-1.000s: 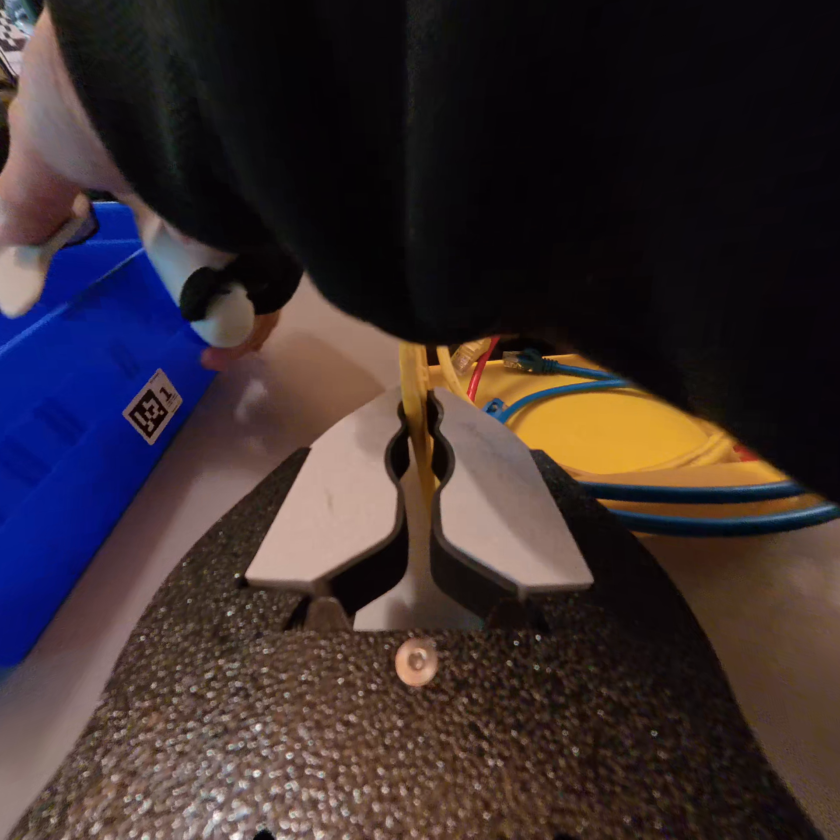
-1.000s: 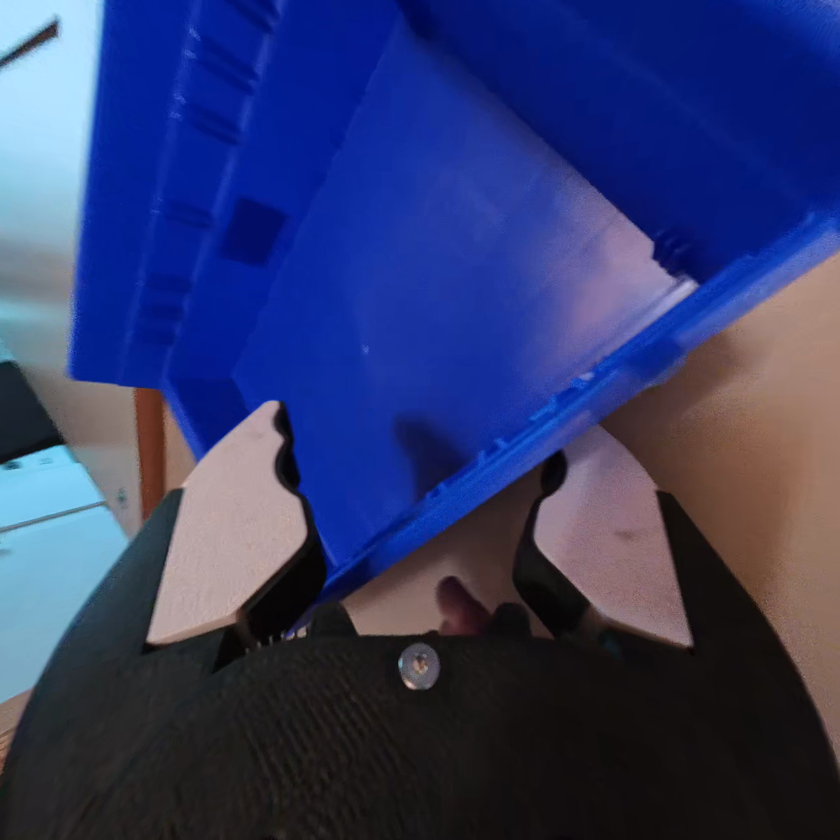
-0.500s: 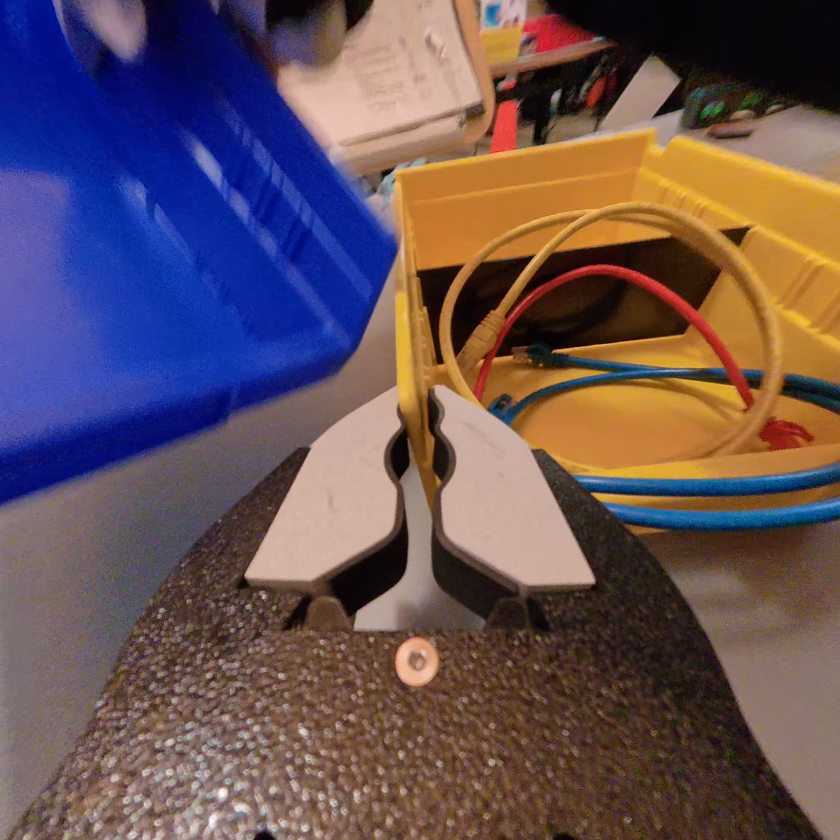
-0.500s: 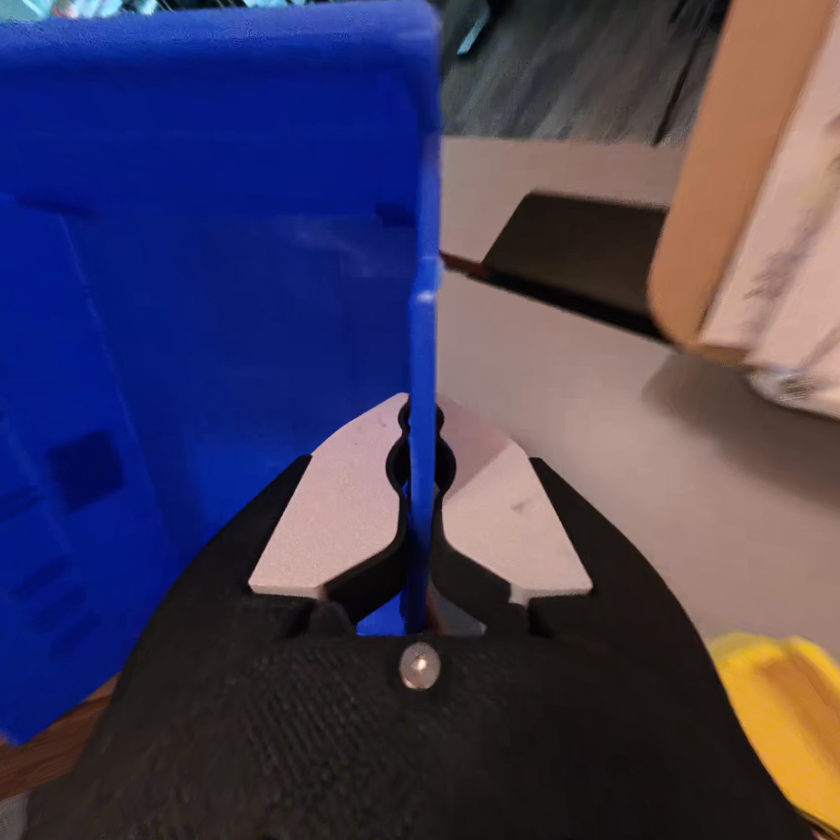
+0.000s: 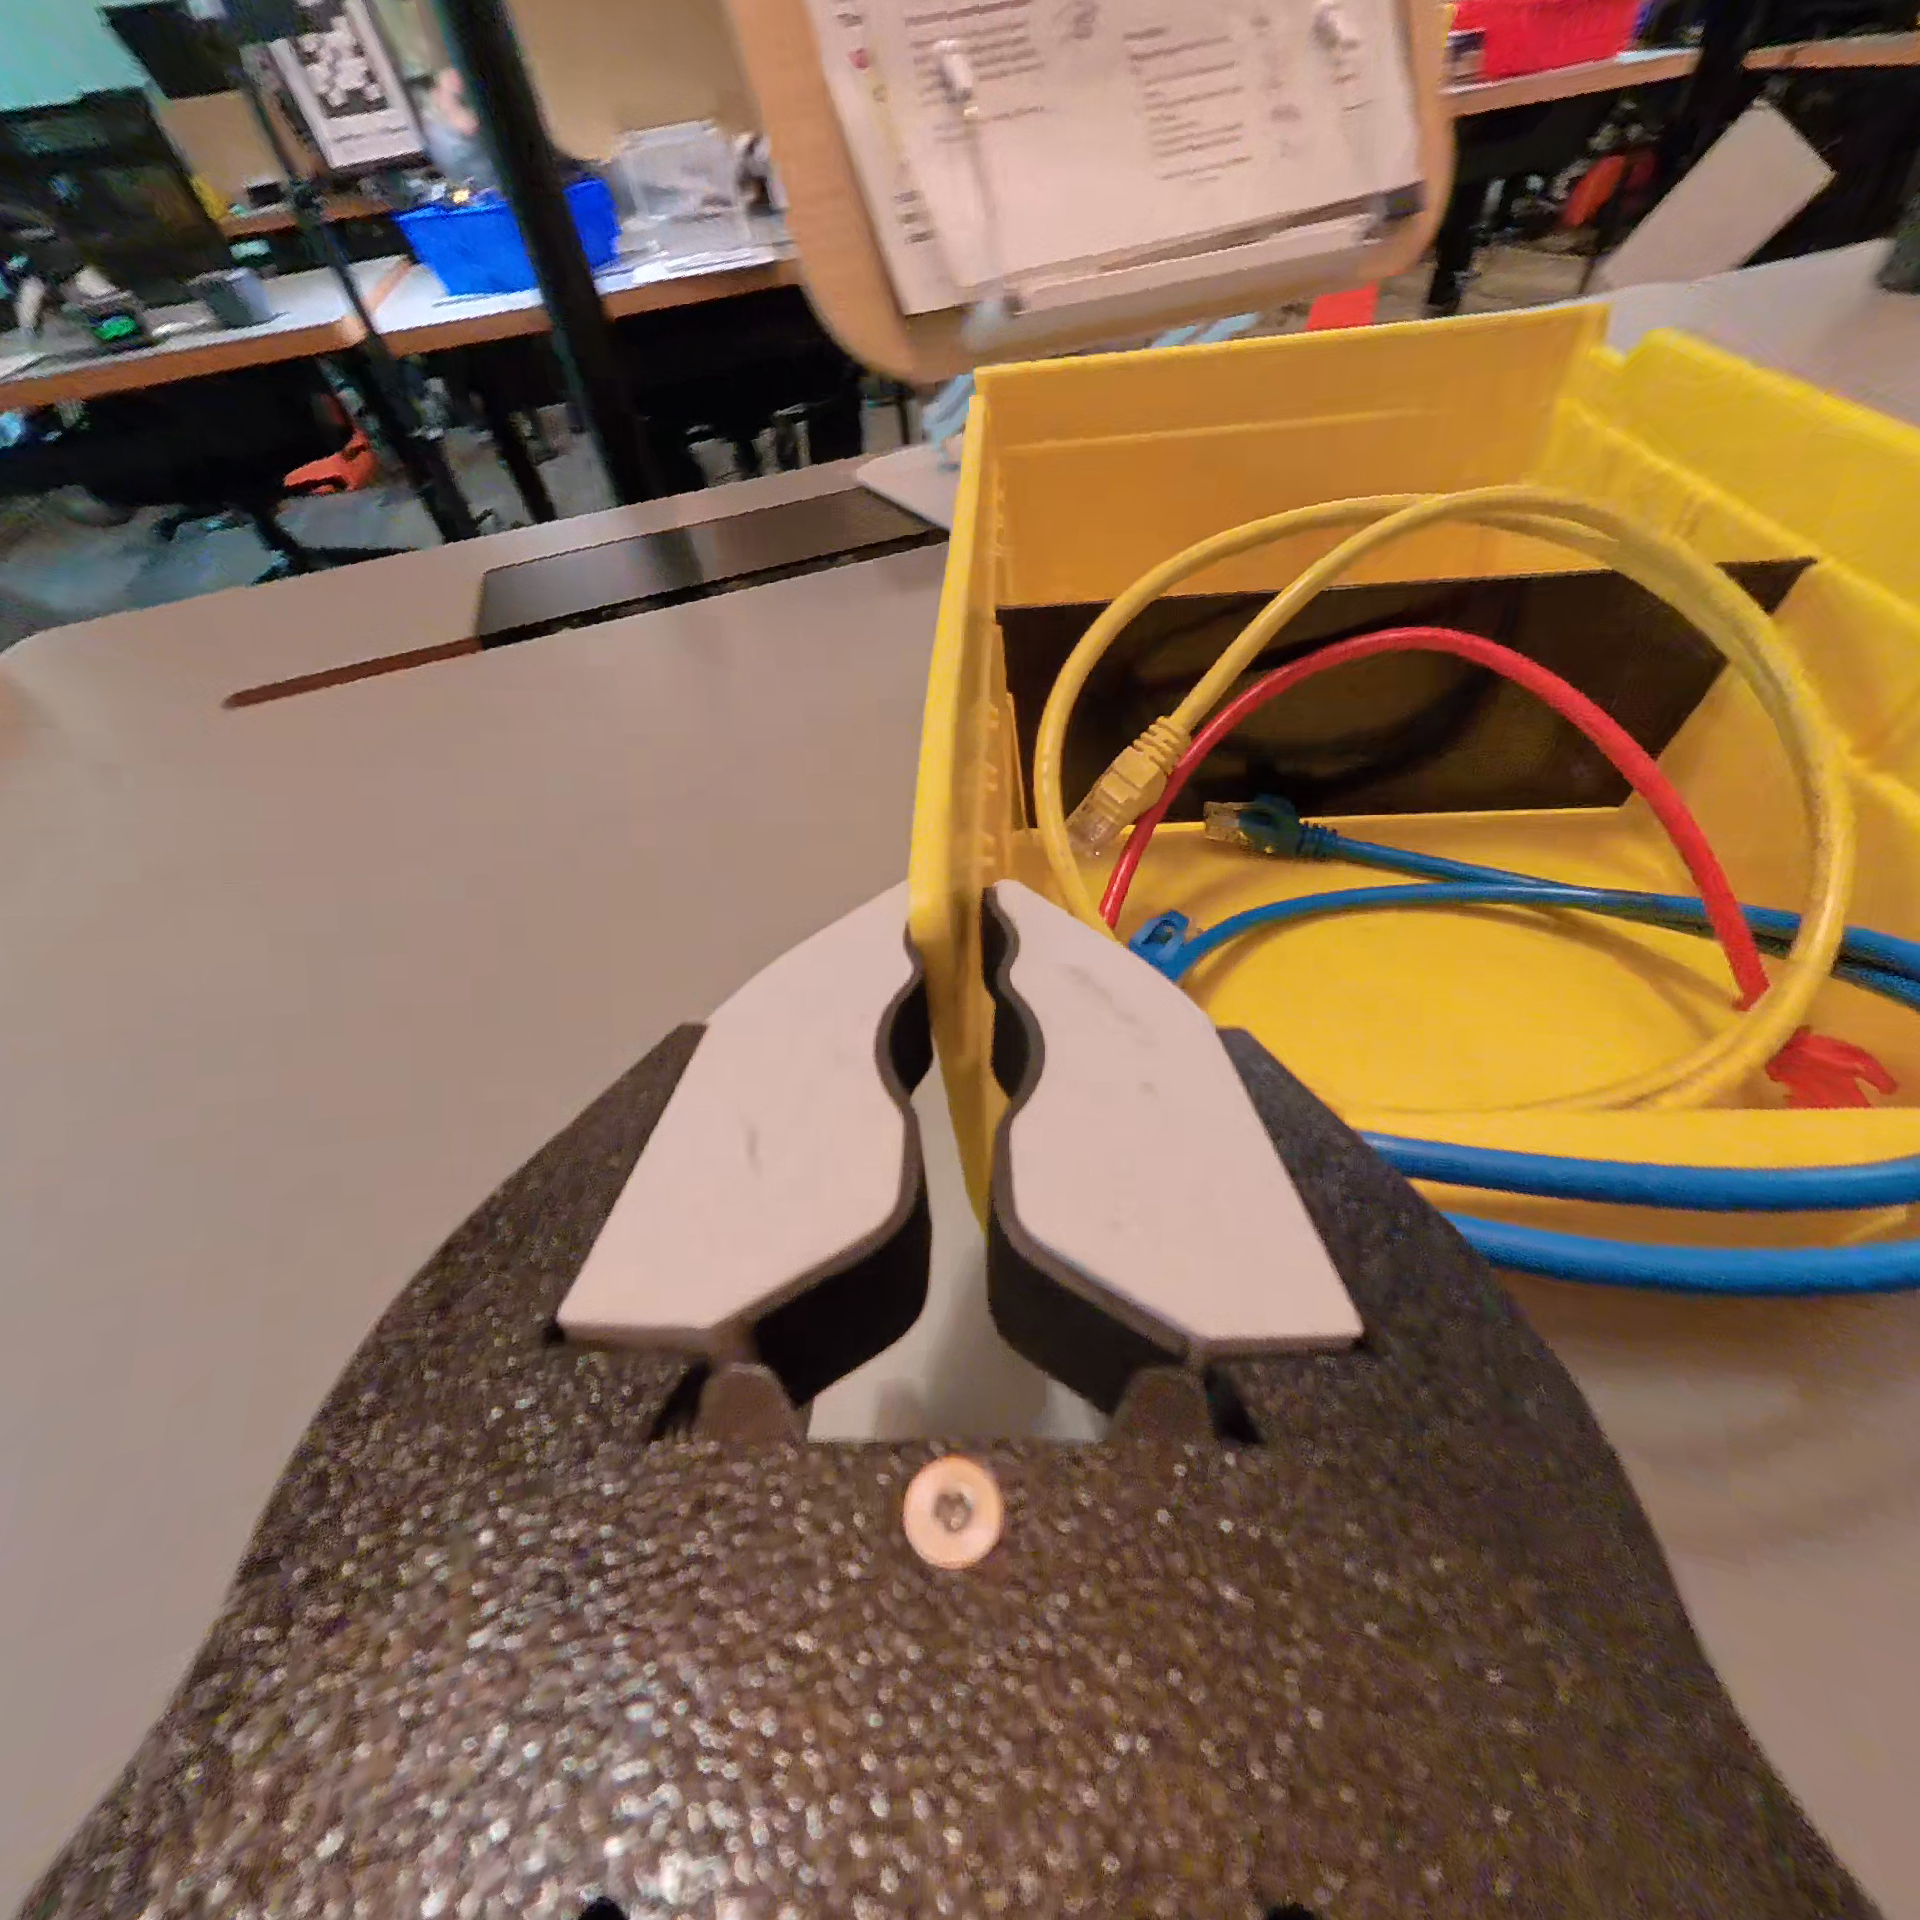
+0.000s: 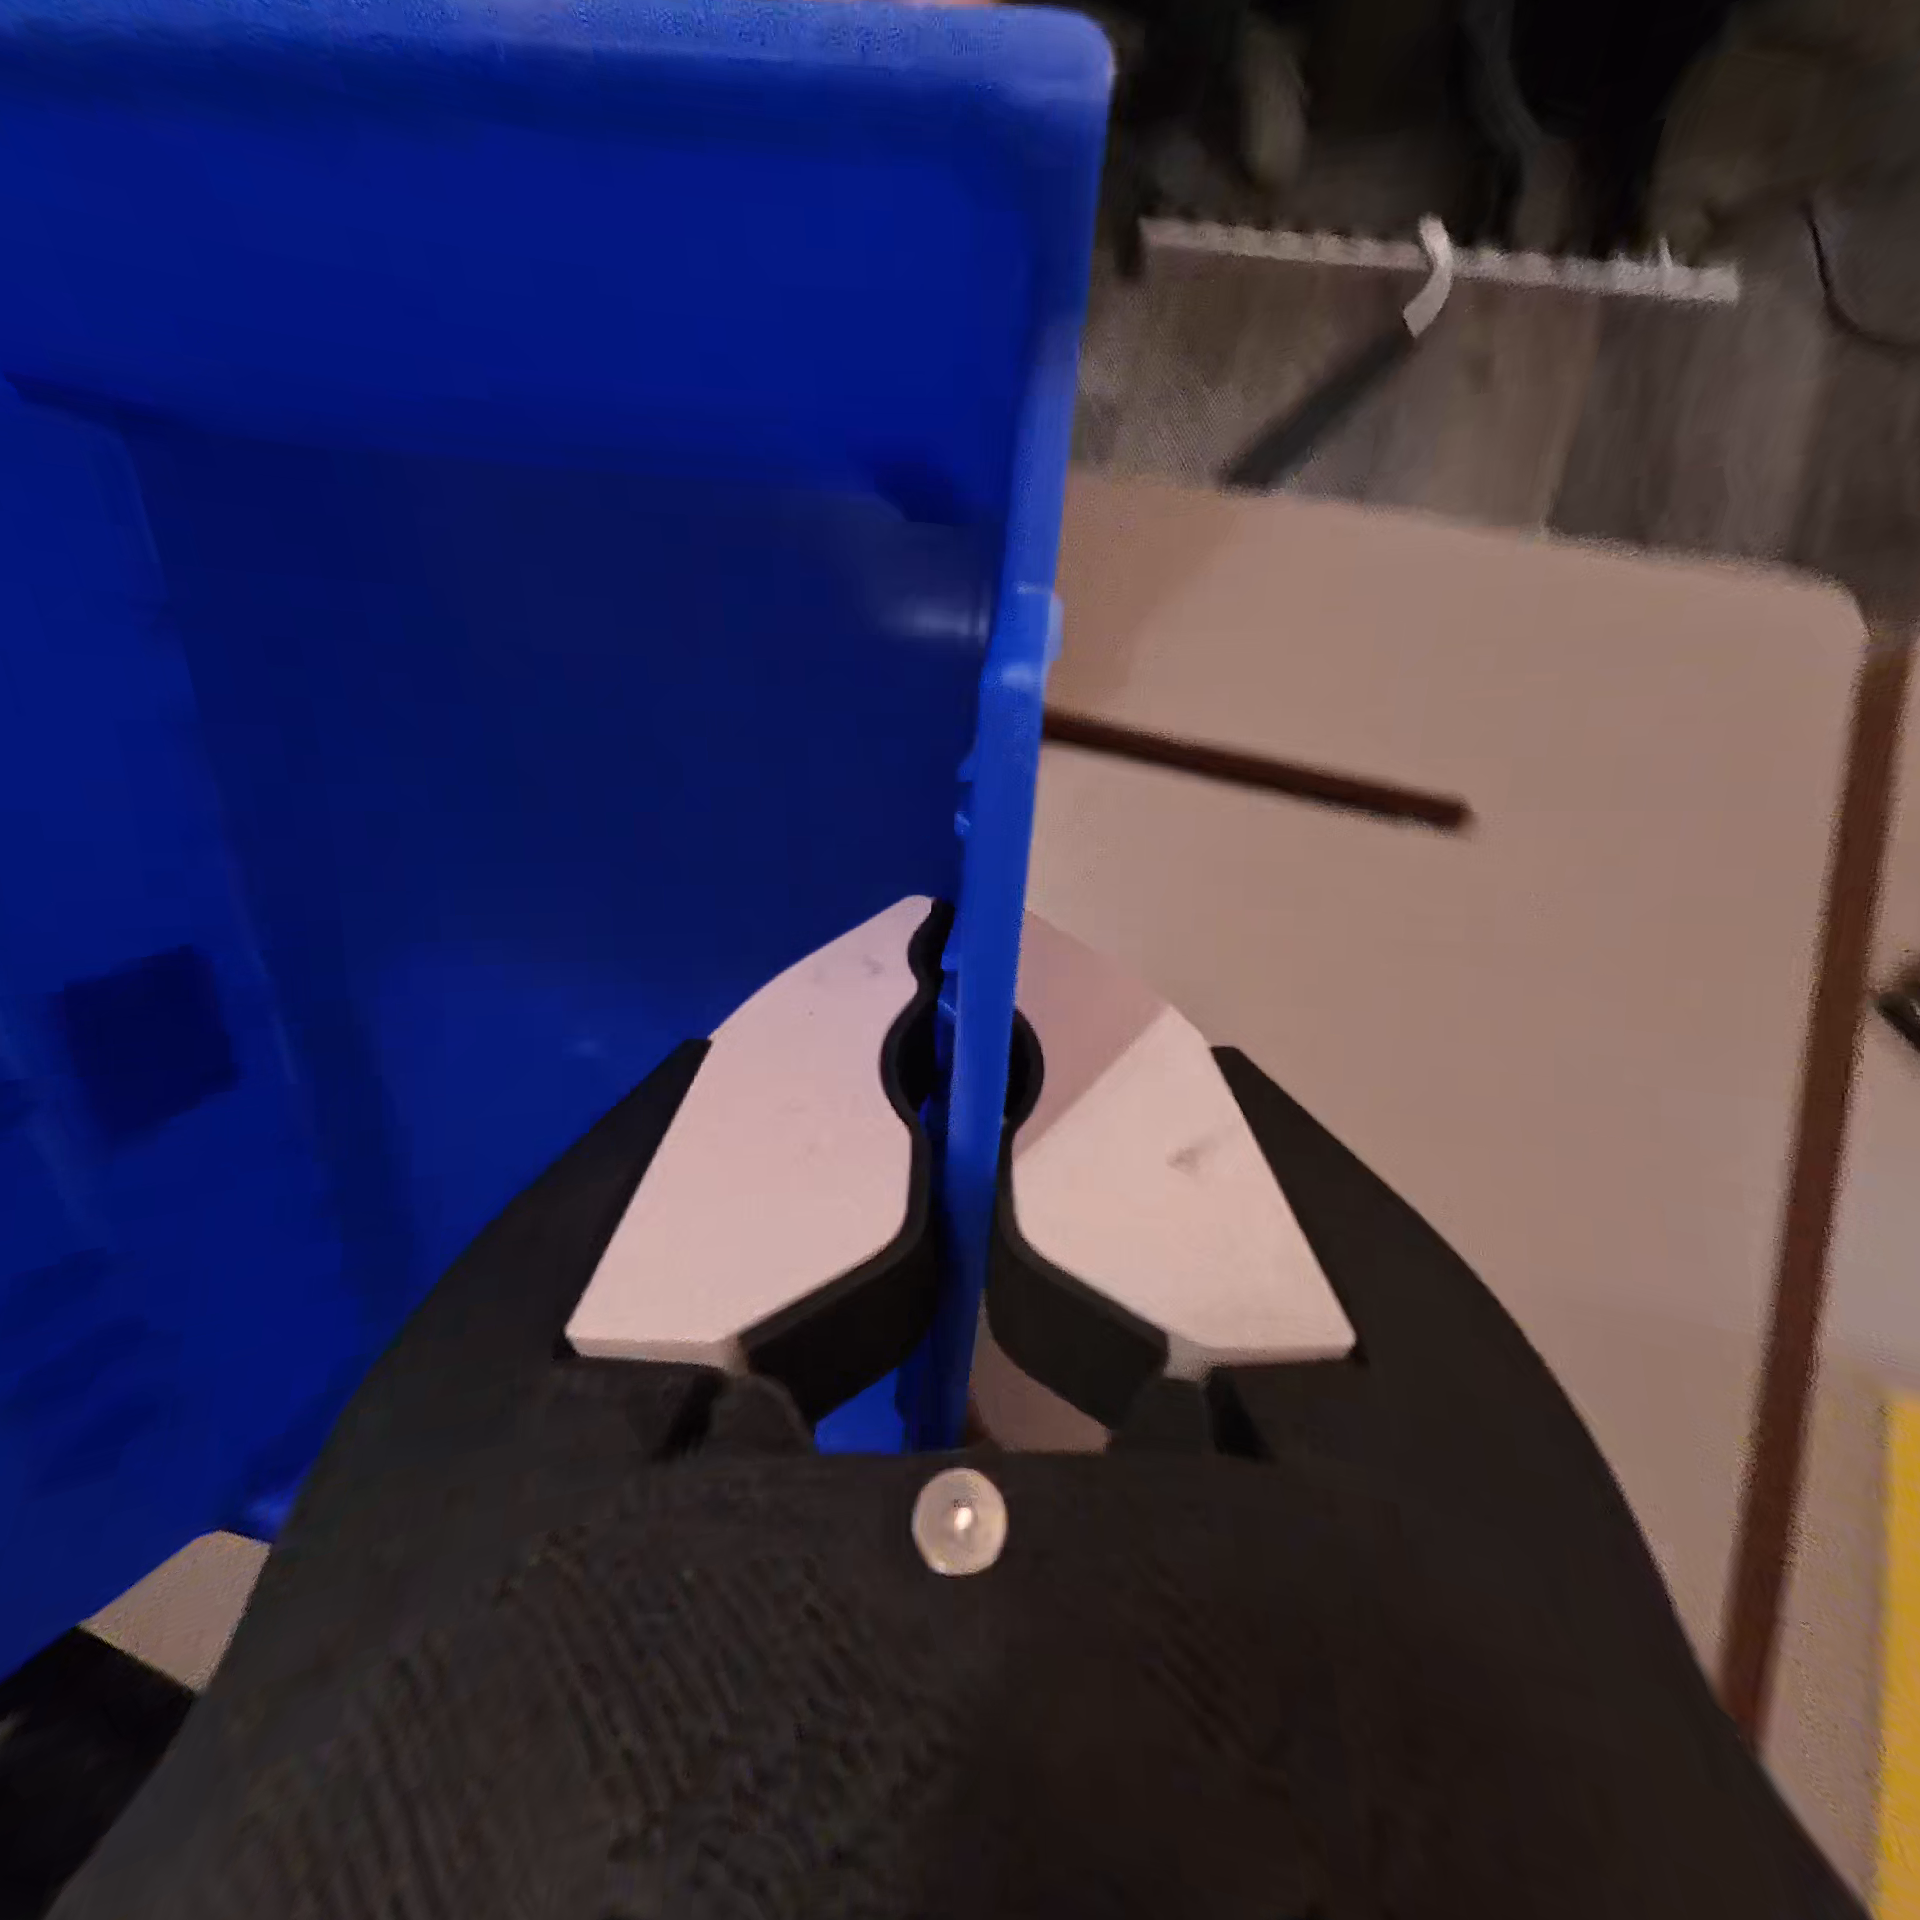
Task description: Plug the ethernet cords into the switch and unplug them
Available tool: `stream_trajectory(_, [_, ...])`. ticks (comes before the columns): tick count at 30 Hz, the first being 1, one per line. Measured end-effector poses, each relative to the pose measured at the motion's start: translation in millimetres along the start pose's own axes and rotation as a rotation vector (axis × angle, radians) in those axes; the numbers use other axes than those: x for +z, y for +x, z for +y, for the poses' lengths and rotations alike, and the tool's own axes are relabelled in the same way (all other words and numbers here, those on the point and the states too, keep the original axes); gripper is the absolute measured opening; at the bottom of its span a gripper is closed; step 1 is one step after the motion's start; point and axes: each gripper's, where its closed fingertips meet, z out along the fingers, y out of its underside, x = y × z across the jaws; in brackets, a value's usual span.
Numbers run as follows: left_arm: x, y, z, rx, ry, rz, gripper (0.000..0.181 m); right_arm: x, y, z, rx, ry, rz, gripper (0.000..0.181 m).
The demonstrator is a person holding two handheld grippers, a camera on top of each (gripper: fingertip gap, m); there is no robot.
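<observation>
The left gripper (image 5: pixel 951 935) is clamped on the side wall of a yellow plastic bin (image 5: pixel 1278 436) standing on the pale grey table (image 5: pixel 416 883). Inside the bin, toward two o'clock from the fingertips, lie the ethernet cords: a yellow cord (image 5: pixel 1766 707) looped highest, a red cord (image 5: pixel 1621 748) arching beneath it, and blue cords (image 5: pixel 1558 894) running out over the bin's low front edge at three o'clock. A black panel (image 5: pixel 1403 707), which may be the switch, stands at the back of the bin; I cannot tell for sure. The right gripper (image 6: pixel 971 935) is pinched on the thin edge of a blue plastic bin (image 6: pixel 520 520), which fills the view from nine to twelve o'clock.
</observation>
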Motion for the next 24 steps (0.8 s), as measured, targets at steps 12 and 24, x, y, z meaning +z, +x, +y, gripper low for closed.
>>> stream_trajectory(12, [-10, -191, 21, -0.163, -0.112, -0.200, 0.005, 55, 178, 212, 0.297, -0.337, 0.083, 0.009])
stream_trajectory(24, [-22, -244, 32, -0.222, -0.161, -0.313, 0.003, 120, 200, 171, 0.041, -0.353, 0.163, 0.008])
